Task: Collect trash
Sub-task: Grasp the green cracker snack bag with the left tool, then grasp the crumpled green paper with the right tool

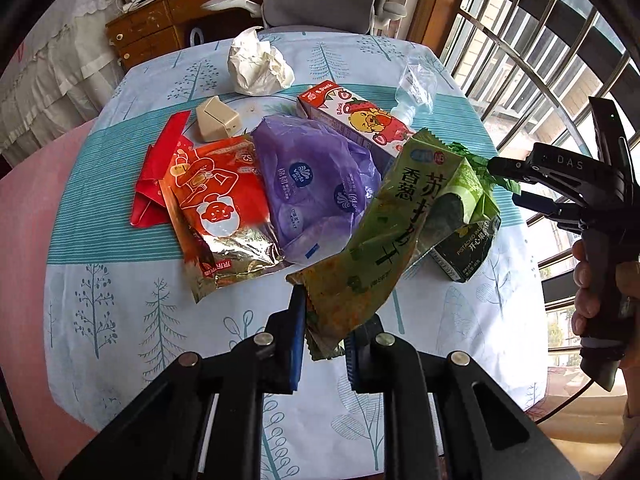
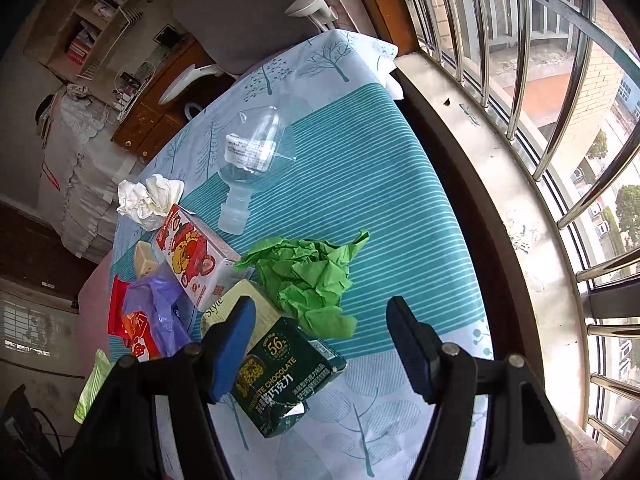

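Green cracker wrapper (image 1: 384,216) is pinched in the left hand-held gripper (image 1: 324,340), lower centre. Right hand-held gripper (image 2: 320,344), spread, straddles the chocolate carton (image 2: 280,376) on the counter (image 2: 360,160), its long axis running lengthwise between the fingers.

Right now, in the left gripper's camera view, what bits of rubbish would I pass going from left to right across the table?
Red envelope → orange foil packet → purple plastic bag → green snack wrapper held by the left gripper → dark green chocolate carton.
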### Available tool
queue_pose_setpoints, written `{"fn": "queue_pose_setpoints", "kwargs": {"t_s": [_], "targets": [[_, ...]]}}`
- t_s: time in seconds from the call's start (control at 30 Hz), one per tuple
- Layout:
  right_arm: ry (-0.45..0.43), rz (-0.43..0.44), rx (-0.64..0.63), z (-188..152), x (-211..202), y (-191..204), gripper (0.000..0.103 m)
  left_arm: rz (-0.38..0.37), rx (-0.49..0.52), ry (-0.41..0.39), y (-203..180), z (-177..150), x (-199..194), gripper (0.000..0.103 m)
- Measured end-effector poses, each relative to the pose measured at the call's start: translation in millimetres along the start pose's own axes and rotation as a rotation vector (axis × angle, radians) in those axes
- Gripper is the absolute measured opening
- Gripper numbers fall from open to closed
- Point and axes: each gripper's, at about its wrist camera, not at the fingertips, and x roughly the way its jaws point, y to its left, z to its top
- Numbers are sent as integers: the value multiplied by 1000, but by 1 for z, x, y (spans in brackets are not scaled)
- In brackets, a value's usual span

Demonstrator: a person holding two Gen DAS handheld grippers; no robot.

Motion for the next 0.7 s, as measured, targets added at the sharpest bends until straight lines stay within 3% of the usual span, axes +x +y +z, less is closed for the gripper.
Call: {"fn": "queue_pose_setpoints", "kwargs": {"t_s": [0.17, 0.2, 0.23, 0.27, 0.37, 0.53, 0.7], "targets": [[40, 24, 59, 14, 24, -3, 67, 18, -74, -23, 20, 5, -16, 15], [45, 21, 65, 15, 29, -4, 63, 22, -83, -22, 23, 5, -17, 14], [56, 31, 70, 15, 34, -5, 49, 26, -92, -20, 26, 6, -17, 14], [60, 55, 75, 15, 37, -5, 41, 29, -100, -18, 30, 6, -17, 15], [55, 43, 65, 14, 35, -2, 38, 38, -115, -10, 36, 4, -18, 14], [-49, -9, 29, 9, 4, 5, 36, 39, -127, -19, 44, -2, -30, 14], [-152, -6, -8, -6, -37, 19, 36, 27, -112, -43, 50, -7, -52, 14]]}}
